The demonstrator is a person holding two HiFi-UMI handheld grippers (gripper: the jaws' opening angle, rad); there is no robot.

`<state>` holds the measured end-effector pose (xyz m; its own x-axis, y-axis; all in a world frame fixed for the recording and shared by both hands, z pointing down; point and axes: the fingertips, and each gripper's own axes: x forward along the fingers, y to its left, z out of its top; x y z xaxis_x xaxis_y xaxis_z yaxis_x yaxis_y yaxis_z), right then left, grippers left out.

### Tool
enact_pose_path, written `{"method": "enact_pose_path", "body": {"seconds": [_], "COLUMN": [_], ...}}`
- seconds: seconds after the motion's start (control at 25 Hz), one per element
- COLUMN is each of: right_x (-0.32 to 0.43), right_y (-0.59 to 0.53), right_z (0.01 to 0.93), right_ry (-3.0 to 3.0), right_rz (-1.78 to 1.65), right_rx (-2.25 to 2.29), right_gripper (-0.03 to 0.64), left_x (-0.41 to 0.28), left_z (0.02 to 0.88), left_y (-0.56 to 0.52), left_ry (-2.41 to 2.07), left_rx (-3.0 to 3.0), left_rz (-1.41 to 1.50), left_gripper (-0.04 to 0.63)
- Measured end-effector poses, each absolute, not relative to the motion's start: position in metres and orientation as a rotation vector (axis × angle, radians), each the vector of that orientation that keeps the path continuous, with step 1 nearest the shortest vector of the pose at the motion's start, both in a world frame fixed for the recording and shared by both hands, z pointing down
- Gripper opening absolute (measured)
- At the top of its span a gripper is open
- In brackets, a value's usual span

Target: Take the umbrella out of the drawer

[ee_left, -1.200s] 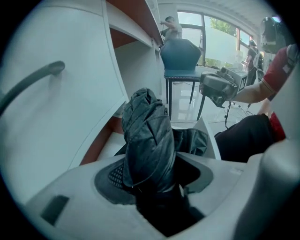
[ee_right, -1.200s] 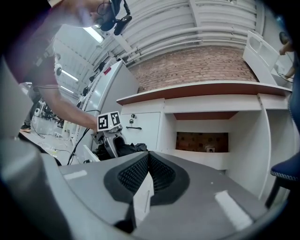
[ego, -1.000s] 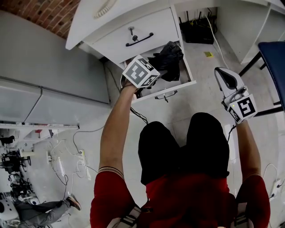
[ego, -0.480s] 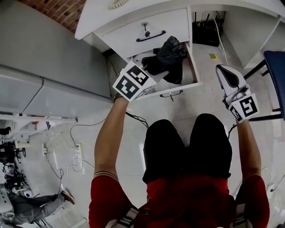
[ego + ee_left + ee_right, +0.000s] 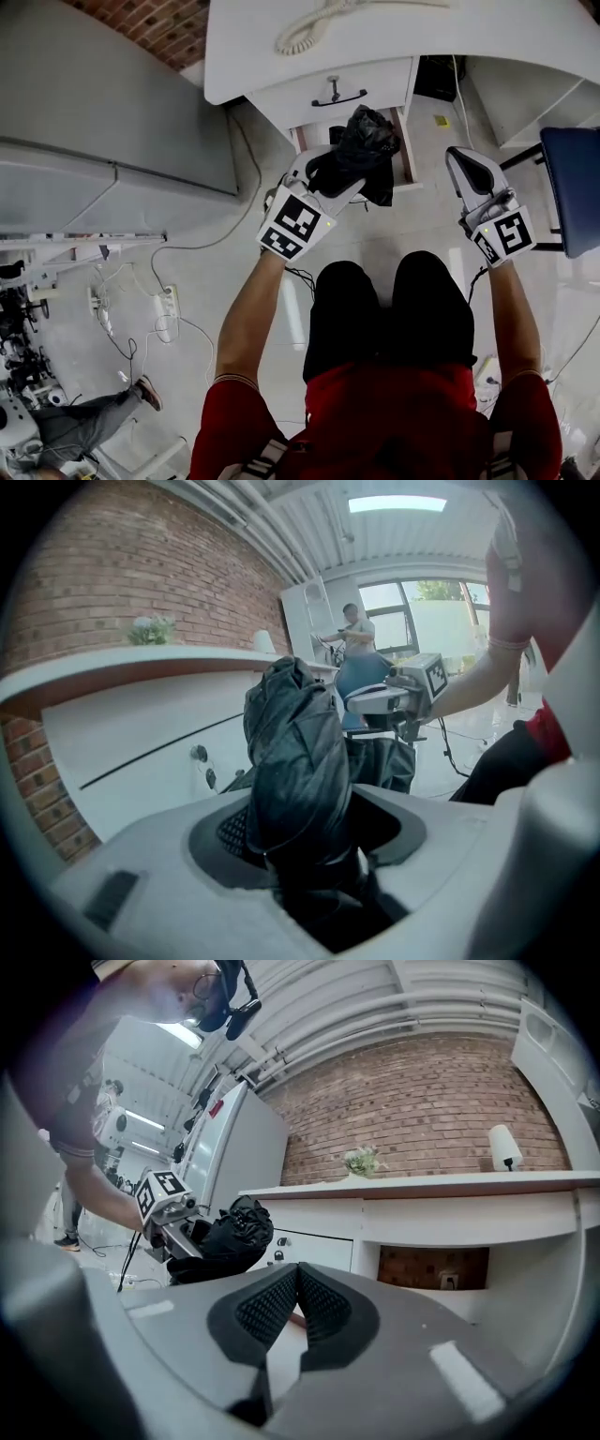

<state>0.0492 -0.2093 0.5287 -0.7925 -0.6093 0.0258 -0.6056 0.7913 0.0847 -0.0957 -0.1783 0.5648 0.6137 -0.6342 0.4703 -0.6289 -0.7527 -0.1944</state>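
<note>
Left tool [image 5: 309,860]: clenched on the black folded umbrella [image 5: 295,757]. The jaws stand well apart, spread by the bunched fabric that fills the gap between the two pads.

Umbrella: held up in the air in front of the white counter [image 5: 441,42]. From the head view it lies over the open drawer [image 5: 409,150]. Loose folds hang below the grip, and no view shows whether they touch the drawer.

Right tool [image 5: 295,1302]: clenched on nothing, its ribbed pads meeting at the tips. It is held off to the right, well apart from the umbrella and touching neither drawer nor counter.

Drawer: pulled out under a second, closed drawer front with a dark handle [image 5: 339,95].

Counter: white top with a coiled phone cord [image 5: 305,33] near its edge, set against a brick wall [image 5: 422,1110].

Person: seated facing the counter, red sleeves, one arm stretched forward behind each tool.

Surroundings: a blue seat [image 5: 574,187] at the right edge of the head view, and cables trailing over the pale floor.
</note>
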Motion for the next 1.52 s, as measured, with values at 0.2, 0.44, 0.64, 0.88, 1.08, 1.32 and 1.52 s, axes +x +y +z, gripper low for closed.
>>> {"method": "enact_pose_path", "body": {"seconds": [0.2,0.44,0.64,0.88,1.08,1.32,1.52], "right_x": [0.036,0.030,0.031,0.035,0.039,0.041,0.047], "right_y": [-0.205,-0.201,-0.203,-0.191,-0.167,-0.140,-0.123], "right_z": [0.474,0.404,0.340,0.269,0.207,0.156,0.135], "right_ry": [-2.920,-2.923,-2.931,-2.939,-2.965,-2.987,-3.018], "right_rz": [-0.020,0.028,0.024,0.013,-0.008,-0.024,-0.025], "right_rx": [0.951,0.943,0.962,0.961,0.984,1.020,1.042], "right_gripper": [0.014,0.014,0.014,0.014,0.014,0.014,0.013], "left_x": [-0.091,-0.085,-0.092,-0.096,-0.098,-0.106,-0.107], "left_z": [0.500,0.422,0.353,0.276,0.220,0.174,0.148], "left_y": [-0.162,-0.150,-0.148,-0.138,-0.116,-0.089,-0.074], "left_ry": [1.206,1.266,1.349,1.451,1.510,1.550,1.572], "left_rx": [-2.855,-2.829,-2.786,-2.750,-2.737,-2.731,-2.694], "left_rz": [-0.651,-0.534,-0.395,-0.245,-0.178,-0.139,-0.112], "left_gripper": [0.247,0.247,0.247,0.245,0.247,0.247,0.247]}}
